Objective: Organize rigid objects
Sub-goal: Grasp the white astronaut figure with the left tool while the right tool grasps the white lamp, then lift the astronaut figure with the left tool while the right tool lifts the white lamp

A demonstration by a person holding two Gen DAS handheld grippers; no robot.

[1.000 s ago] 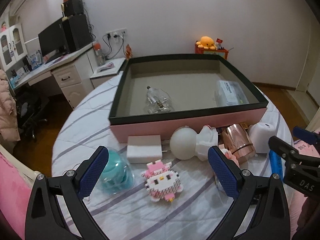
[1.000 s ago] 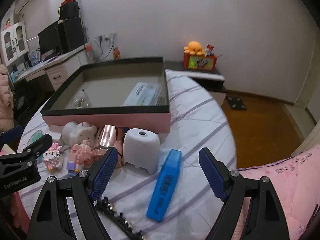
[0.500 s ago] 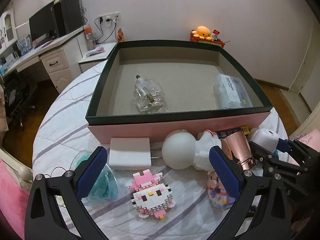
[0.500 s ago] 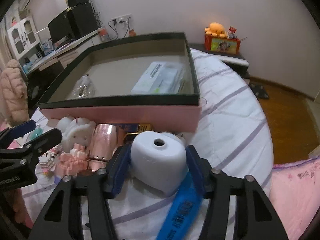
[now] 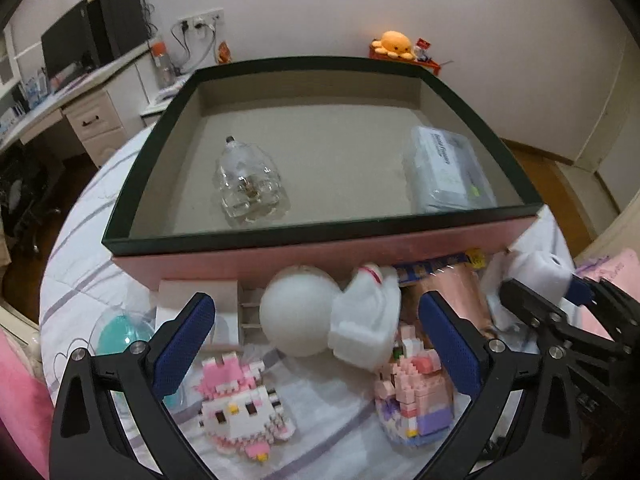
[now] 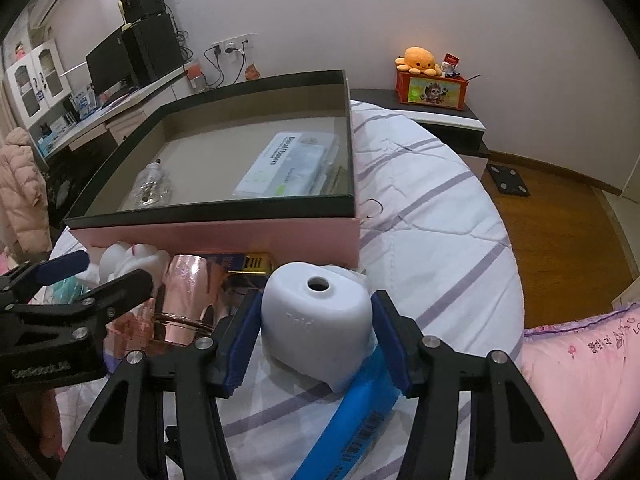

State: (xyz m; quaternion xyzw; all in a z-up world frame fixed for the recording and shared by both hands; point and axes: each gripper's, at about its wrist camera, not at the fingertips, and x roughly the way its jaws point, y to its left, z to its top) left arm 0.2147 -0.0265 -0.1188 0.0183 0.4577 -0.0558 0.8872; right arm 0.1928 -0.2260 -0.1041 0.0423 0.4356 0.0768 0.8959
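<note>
My right gripper is shut on a white dome-shaped holder with a hole on top, held a little above the table; it also shows in the left wrist view. My left gripper is open over a white ball and a white figurine. The large pink box with a dark rim holds a glass bottle and a clear plastic case.
On the striped cloth in front of the box lie a white block, a teal ball, two pink brick figures, a copper cup and a blue case. A pink blanket lies at the right.
My right gripper closed on the white holder and lifted it slightly. My left gripper moved forward and lower toward the white ball and figurine, staying open.
</note>
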